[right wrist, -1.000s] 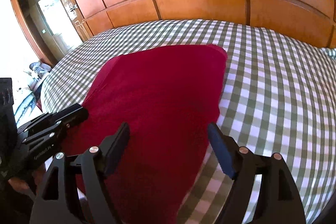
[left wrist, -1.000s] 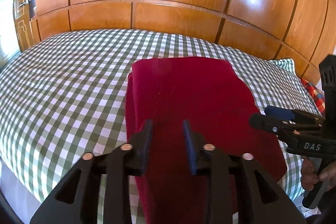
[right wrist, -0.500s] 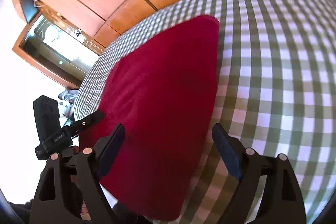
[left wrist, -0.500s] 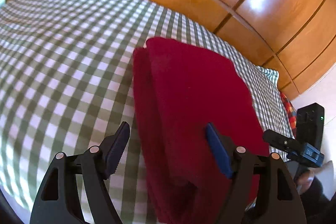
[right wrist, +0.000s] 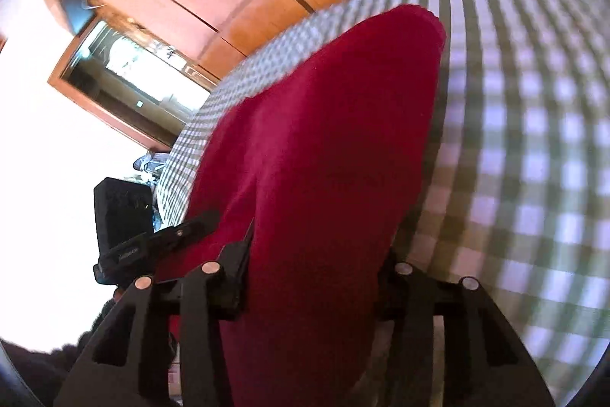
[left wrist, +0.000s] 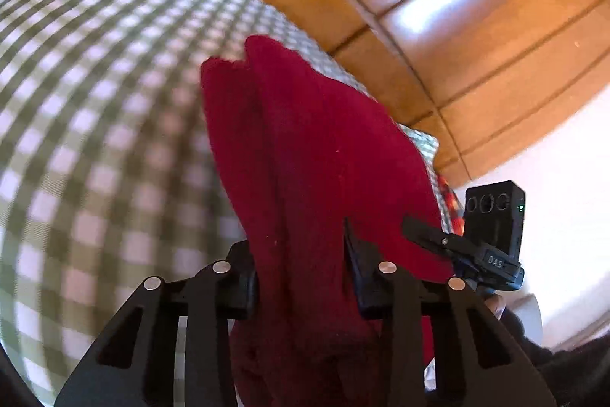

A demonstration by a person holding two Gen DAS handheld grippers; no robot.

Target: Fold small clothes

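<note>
A dark red garment (left wrist: 305, 147) lies folded on the green-and-white checked bed (left wrist: 95, 140). Its near edge bunches up between the fingers of my left gripper (left wrist: 301, 254), which is shut on it. In the right wrist view the same red garment (right wrist: 328, 159) fills the middle, and my right gripper (right wrist: 316, 266) is shut on its near edge. Each gripper shows in the other's view: the right gripper (left wrist: 457, 246) at the garment's right side, the left gripper (right wrist: 164, 243) at its left side.
A glossy wooden panelled wall (left wrist: 438, 6) runs behind the bed. A doorway or window (right wrist: 133, 71) is at the left in the right wrist view. A patterned cushion (left wrist: 446, 193) peeks out past the garment's right edge.
Both grippers dropped to the garment's near edge and closed on it; they were open half a second ago. The near edge now bunches up between the fingers.
</note>
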